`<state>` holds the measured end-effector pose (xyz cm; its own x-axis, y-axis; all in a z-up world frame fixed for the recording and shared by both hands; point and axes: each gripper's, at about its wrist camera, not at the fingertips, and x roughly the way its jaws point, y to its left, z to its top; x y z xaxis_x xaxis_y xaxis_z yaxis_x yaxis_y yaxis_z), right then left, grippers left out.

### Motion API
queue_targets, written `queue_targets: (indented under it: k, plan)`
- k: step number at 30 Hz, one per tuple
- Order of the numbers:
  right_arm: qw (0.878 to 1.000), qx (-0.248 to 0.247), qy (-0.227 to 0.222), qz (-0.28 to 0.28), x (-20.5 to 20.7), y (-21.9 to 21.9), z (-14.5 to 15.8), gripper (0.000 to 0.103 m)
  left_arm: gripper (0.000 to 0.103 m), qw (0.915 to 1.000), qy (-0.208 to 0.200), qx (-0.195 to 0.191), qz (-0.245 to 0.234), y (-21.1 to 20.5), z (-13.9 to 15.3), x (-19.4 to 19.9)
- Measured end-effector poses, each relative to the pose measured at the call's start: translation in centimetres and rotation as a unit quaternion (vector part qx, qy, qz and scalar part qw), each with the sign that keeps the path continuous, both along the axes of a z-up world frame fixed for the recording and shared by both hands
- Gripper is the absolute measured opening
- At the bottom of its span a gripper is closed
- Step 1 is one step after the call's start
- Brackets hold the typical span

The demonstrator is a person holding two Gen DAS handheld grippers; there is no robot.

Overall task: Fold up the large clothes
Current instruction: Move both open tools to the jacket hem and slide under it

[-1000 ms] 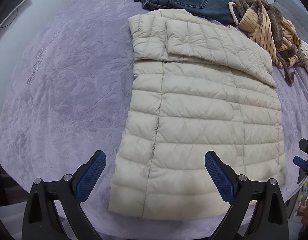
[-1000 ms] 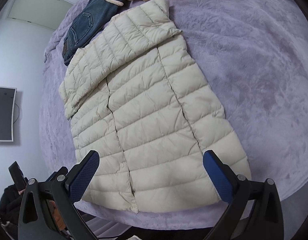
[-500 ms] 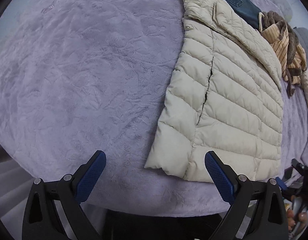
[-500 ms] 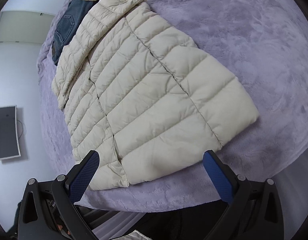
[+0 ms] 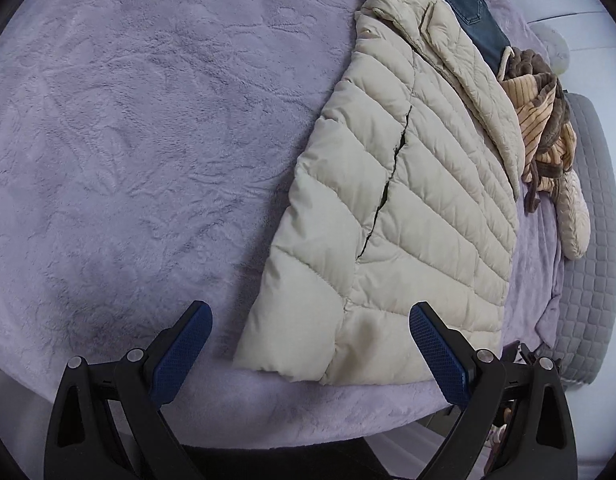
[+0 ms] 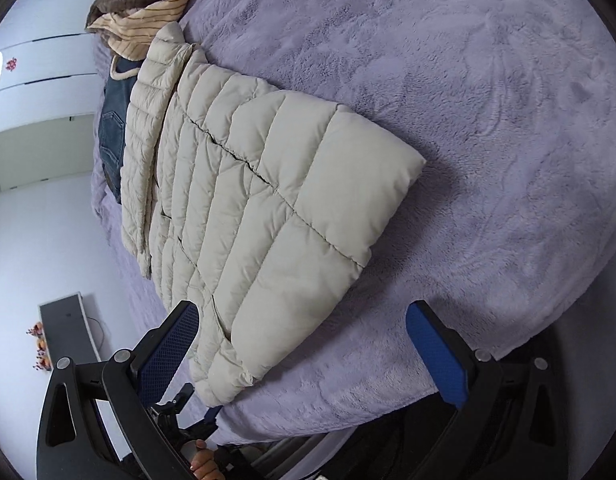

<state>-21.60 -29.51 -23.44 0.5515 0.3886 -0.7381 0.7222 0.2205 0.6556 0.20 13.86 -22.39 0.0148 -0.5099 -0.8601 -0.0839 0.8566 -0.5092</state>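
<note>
We are holding both grippers spread wide and empty over the near edge of the bed (image 5: 107,140), and the cream puffer jacket (image 5: 408,200) is lying flat on the purple cover, its sleeves already folded in across the body. Its long axis is running from the hem at the near edge away to the collar at the far side, where jeans (image 5: 464,4) and a striped brown garment (image 5: 544,120) are lying just beyond it.

The left gripper (image 5: 308,344) is hanging right over the hem's near left corner, which is sitting between its open fingers. The right gripper (image 6: 301,344) is framing the hem's near right corner in the same way, that corner lying close to its left finger (image 6: 167,344).

We are judging that the coming fold turns on this: the hem is the nearest part to both grippers, one corner each, so each is needing to pinch its own corner and carry it far along the long axis toward the collar
</note>
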Motion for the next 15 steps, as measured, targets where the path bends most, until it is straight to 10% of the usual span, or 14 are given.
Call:
queue_targets:
  k: [10,15]
  plan:
    - [0.997,0.061,-0.032,-0.017,3.3,-0.1,-3.2,0.103,0.098,0.9985,0.003,0.008,-0.054,-4.6,-1.4,0.5]
    - [0.996,0.077,-0.037,-0.008,3.8,-0.5,-3.1,0.103,0.044,0.999,0.016,0.005,-0.042,-4.3,-1.7,1.0]
